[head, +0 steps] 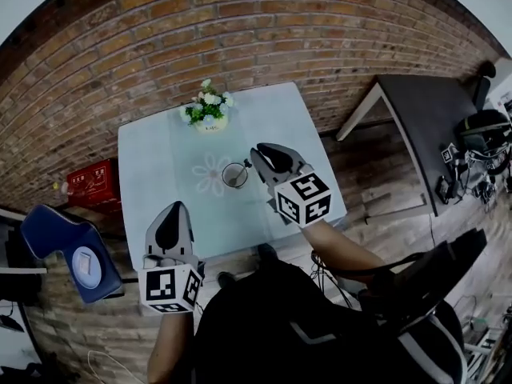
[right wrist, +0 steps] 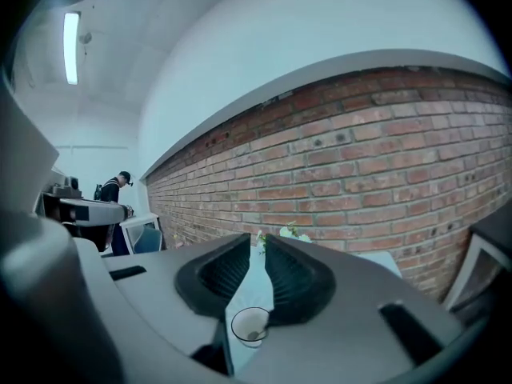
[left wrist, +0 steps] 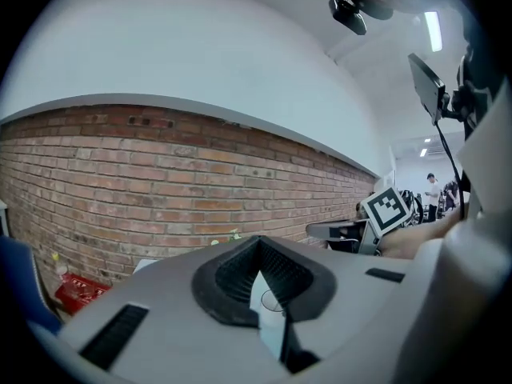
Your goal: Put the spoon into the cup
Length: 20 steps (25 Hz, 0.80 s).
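Note:
A clear glass cup (head: 234,174) stands near the middle of the pale blue table (head: 152,158), on a flower-pattern mat. In the right gripper view the cup (right wrist: 250,326) has a small dark shape at its bottom; I cannot tell if it is the spoon. My right gripper (head: 256,155) hovers just right of the cup and above it. Its jaws stand a narrow slit apart (right wrist: 260,245) with nothing between them. My left gripper (head: 177,208) hangs over the table's near edge, its tips together (left wrist: 256,242) and empty. The cup (left wrist: 272,301) shows through the gap behind them.
A pot of white flowers (head: 210,110) stands at the table's far edge by the brick wall. A red crate (head: 92,184) and a blue chair (head: 68,246) are at the left, and a dark table (head: 432,126) at the right. A person (right wrist: 112,190) stands far off.

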Each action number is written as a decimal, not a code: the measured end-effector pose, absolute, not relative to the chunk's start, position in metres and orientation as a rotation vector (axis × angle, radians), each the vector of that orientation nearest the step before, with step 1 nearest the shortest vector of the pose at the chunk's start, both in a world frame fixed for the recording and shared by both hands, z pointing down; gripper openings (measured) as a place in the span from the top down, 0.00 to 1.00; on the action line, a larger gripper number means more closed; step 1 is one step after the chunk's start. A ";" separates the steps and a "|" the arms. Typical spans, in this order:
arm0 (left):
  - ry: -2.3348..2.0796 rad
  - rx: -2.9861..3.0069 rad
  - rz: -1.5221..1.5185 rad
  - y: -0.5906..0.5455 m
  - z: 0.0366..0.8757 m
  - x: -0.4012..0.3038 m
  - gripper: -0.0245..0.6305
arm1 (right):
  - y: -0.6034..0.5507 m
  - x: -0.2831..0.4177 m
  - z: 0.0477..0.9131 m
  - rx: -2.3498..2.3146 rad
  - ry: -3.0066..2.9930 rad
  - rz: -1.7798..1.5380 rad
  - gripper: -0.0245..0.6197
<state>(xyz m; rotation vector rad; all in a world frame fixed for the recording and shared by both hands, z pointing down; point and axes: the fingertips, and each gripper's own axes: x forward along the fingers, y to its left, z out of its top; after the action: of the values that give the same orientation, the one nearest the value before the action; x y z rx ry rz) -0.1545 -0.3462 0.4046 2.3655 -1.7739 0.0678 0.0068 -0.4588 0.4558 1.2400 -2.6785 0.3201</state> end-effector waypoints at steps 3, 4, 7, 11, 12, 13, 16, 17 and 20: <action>-1.762 2.417 0.021 -0.353 0.395 -0.156 0.95 | -0.448 0.020 0.431 1.312 -2.689 0.286 0.87; -1.755 2.430 0.009 -0.355 0.393 -0.156 0.95 | -0.445 0.025 0.423 1.340 -2.691 0.280 0.88; -1.733 2.456 0.001 -0.358 0.389 -0.154 0.95 | -0.433 0.040 0.403 1.422 -2.690 0.270 0.89; -1.719 2.486 0.004 -0.363 0.385 -0.152 0.95 | -0.417 0.051 0.391 1.488 -2.665 0.250 0.90; -1.721 2.496 0.004 -0.364 0.383 -0.152 0.95 | -0.413 0.053 0.389 1.499 -2.659 0.244 0.90; -1.725 2.505 0.004 -0.365 0.381 -0.152 0.95 | -0.410 0.055 0.387 1.512 -2.654 0.239 0.90; -1.741 2.510 -0.002 -0.365 0.375 -0.154 0.95 | -0.403 0.062 0.384 1.559 -2.622 0.217 0.92; -1.745 2.505 -0.009 -0.365 0.373 -0.154 0.95 | -0.402 0.065 0.384 1.570 -2.606 0.208 0.93; -1.754 2.508 -0.018 -0.362 0.368 -0.155 0.95 | -0.400 0.069 0.385 1.575 -2.585 0.200 0.93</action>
<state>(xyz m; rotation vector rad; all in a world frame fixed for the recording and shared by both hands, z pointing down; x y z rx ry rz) -0.1547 -0.3624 0.3683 2.5082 -1.7544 -0.0179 0.0689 -0.3998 0.3853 1.5748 -2.5846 0.1998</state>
